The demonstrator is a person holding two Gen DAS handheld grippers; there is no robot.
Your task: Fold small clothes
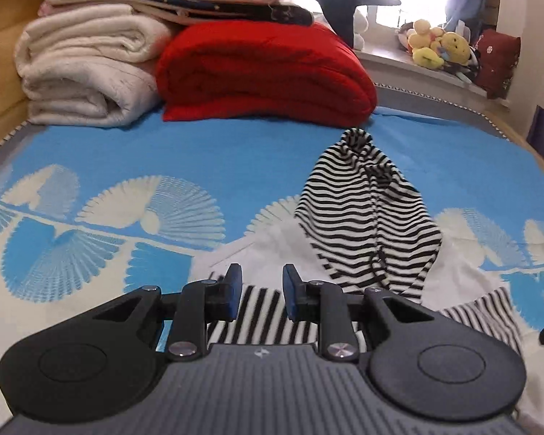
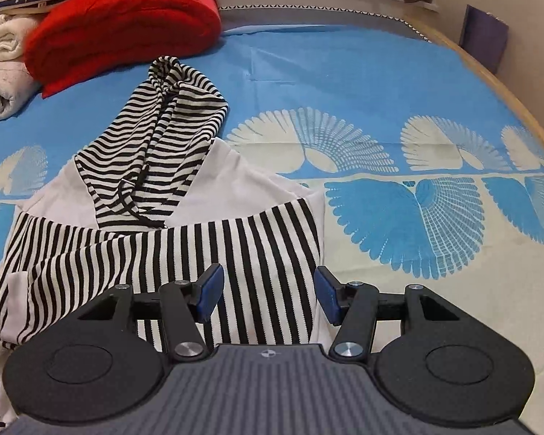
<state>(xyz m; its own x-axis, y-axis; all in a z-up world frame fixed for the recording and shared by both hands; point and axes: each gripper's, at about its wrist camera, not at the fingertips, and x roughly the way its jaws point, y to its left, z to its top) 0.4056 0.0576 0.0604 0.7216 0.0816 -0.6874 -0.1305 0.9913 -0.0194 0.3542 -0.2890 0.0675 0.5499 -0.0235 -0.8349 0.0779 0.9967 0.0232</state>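
On the blue bedspread with pale fan shapes (image 2: 344, 72), a small black-and-white striped hooded garment with white panels (image 2: 199, 217) lying crumpled, hood toward 11 o'clock, right gripper (image 2: 268, 295) tongs apart over its striped hem, left gripper (image 1: 261, 290) tongs slightly apart, nothing held, folded red blanket (image 1: 264, 72) at 12 o'clock.

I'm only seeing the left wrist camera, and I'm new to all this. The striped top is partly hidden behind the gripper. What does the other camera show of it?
Observer: The right wrist view shows the garment spread wider: a white upper part with a band of vertical stripes below, and the striped hood lying on it.
Operator: Is the other gripper holding it?
Observer: No. The right gripper is open, poised over the striped band's right edge, nothing between its fingers.
Operator: What lies right of the top?
Observer: Bare blue bedsheet with pale fan shapes, out to the wooden bed edge.
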